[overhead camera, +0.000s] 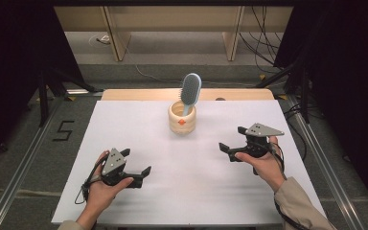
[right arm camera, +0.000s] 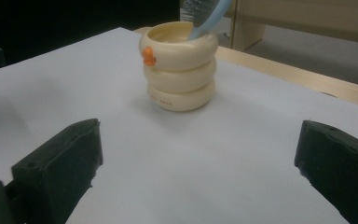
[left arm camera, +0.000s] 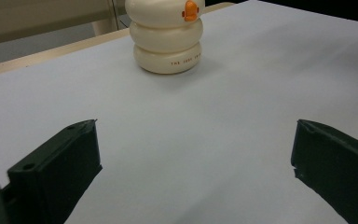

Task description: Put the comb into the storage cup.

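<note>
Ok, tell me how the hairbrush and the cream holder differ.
The hairbrush is blue with dark bristles; the cream holder is cream with an orange mark. The hairbrush is slim and leans to one side; the holder is squat, ringed and upright. The hairbrush stands inside the holder, which rests on the white table. Neither open claw touches them.

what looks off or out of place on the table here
Nothing is spilled or broken. The one slightly odd thing: the brush stands handle-down in the cream cup and leans to one side, its head well above the rim. The cup sits upright on the table. Both grippers, left and right, are open and apart from it.
</note>
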A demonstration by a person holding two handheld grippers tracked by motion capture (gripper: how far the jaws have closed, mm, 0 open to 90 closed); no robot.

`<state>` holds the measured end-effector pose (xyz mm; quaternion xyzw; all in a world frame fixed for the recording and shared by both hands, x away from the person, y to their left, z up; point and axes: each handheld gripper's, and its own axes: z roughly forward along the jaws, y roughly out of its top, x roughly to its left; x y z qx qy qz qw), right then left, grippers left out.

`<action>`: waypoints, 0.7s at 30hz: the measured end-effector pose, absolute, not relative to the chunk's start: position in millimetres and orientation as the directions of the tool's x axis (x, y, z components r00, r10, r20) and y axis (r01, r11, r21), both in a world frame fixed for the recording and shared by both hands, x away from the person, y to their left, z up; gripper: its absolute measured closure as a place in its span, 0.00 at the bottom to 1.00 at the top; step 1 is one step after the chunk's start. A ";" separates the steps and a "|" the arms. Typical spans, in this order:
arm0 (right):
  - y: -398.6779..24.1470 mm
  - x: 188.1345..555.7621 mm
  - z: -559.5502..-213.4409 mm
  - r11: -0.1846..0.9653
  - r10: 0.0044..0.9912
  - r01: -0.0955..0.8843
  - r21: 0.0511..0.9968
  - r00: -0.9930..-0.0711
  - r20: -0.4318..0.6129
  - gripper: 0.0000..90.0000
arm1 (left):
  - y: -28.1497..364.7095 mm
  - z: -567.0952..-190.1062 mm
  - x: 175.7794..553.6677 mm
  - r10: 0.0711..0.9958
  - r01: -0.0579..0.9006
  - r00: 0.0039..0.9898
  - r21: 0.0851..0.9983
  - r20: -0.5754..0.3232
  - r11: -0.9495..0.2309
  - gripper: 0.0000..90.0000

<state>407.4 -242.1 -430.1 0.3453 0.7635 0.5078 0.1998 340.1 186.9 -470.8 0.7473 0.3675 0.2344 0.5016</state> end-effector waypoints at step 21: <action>-264.5 387.5 -440.8 0.258 0.729 0.344 0.903 -0.683 0.052 0.03 | 187.2 -470.7 339.8 0.788 0.317 0.616 0.920 -0.015 -0.231 0.01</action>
